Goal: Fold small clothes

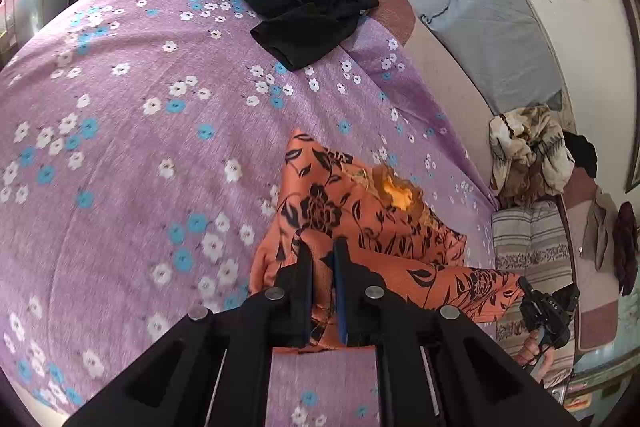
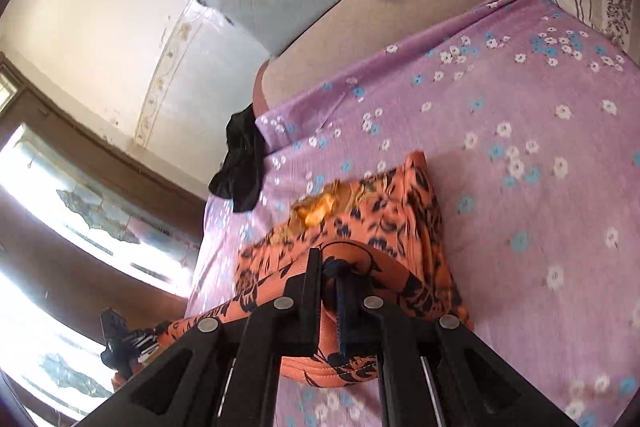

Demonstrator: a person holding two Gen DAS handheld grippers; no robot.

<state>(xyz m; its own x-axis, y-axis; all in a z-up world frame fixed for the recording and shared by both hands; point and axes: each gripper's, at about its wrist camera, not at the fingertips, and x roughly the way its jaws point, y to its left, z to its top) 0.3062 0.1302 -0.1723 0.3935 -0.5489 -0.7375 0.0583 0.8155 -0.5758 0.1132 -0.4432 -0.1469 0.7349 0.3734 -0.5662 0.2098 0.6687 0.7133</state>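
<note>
Left wrist view has the orange floral garment (image 1: 360, 223) bunched on the purple flowered bedsheet (image 1: 120, 155), toward the sheet's right side, with a gold embroidered patch (image 1: 400, 193) facing up. The left gripper (image 1: 322, 247) slants down onto the garment's near edge, its jaws narrowed onto a fold of orange cloth that runs back between the fingers. To the right, the garment's lower corner stretches out to the right gripper (image 1: 532, 301), gripped by a hand (image 1: 534, 349) near the sheet's edge.

From the right wrist view, the right gripper (image 2: 329, 263) tilts down with jaws pinched on the garment's (image 2: 380, 219) hem; a dark cord (image 2: 340, 311) hangs between the fingers. The left gripper (image 2: 120, 339) shows small at lower left, by the stretched corner.

A black garment (image 1: 308, 11) lies at the sheet's far end, well apart. Bare sheet spreads wide to the left; on the right lie a striped pillow (image 1: 532, 247) and a crumpled blanket (image 1: 528, 155).
</note>
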